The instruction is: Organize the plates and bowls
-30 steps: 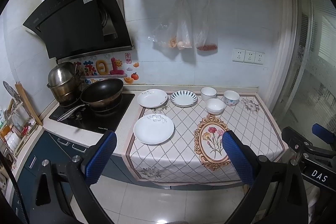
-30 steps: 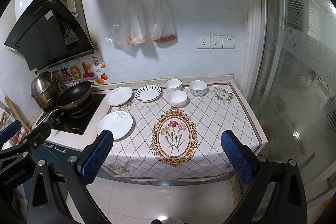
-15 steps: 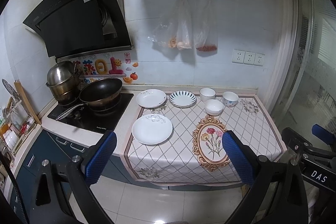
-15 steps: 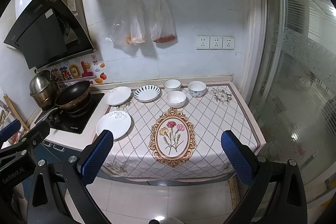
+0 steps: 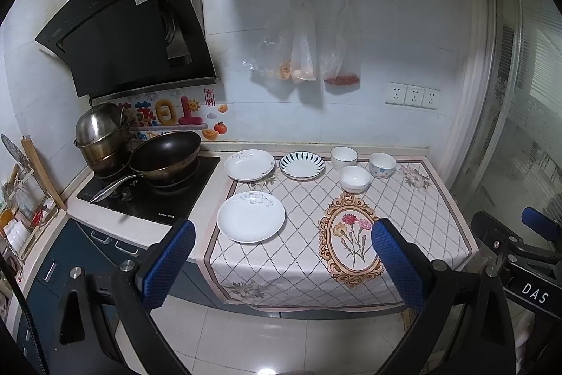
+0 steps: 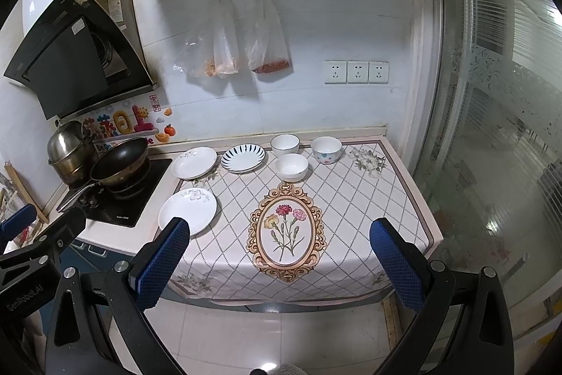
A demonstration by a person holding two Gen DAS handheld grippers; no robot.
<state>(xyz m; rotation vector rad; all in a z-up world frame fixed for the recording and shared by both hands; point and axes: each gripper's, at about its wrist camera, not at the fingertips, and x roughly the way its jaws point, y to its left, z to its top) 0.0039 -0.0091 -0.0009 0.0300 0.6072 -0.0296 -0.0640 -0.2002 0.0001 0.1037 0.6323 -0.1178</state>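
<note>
Plates number three, round and glossy, two white and one blue-striped, beside three small round bowls on the quilted-pattern tablecloth. Both the left gripper and right gripper hang spread wide and empty, well short of the counter.

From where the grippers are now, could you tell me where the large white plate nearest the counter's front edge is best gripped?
I would take the large white plate by its near rim, coming in low from the front with the left gripper, which is open. It lies flat on the cloth, so only the raised rim offers an edge to pinch. That side is free; the stove is to its left.
</note>
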